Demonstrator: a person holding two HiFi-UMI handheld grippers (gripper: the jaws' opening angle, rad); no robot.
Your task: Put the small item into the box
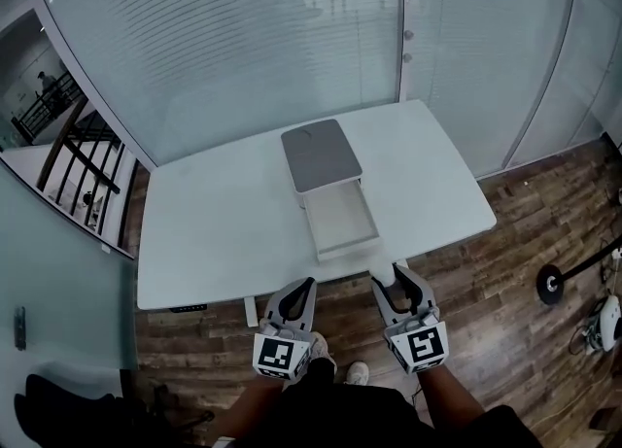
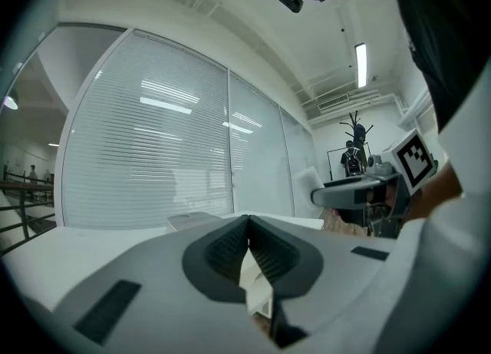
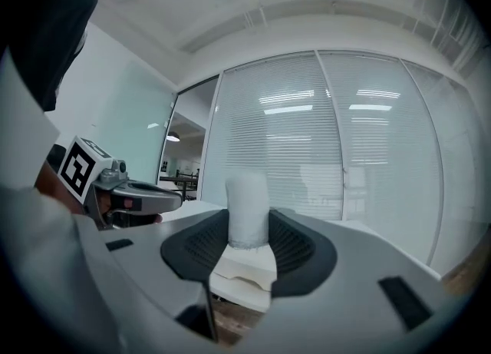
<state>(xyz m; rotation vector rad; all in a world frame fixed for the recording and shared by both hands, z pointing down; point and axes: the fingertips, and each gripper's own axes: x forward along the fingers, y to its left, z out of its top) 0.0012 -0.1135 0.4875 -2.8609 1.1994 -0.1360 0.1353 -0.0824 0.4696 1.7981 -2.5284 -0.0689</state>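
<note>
Left hand-held gripper (image 2: 248, 226) closed, empty, over the desk edge

Its two dark ribbed jaws meet tip to tip with nothing between them. Beyond lies the white desk (image 2: 92, 239), backed by a glass wall with blinds (image 2: 153, 137). At right, the right hand-held gripper (image 2: 318, 196) points inward, a small white item (image 2: 310, 180) at its tip.

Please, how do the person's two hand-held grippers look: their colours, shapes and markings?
Both look alike. The left claw and the right claw have light grey bodies that taper forward, lined inside with dark ribbed pads. Each carries at its rear a white cube with black square markers. No cables show.
</note>
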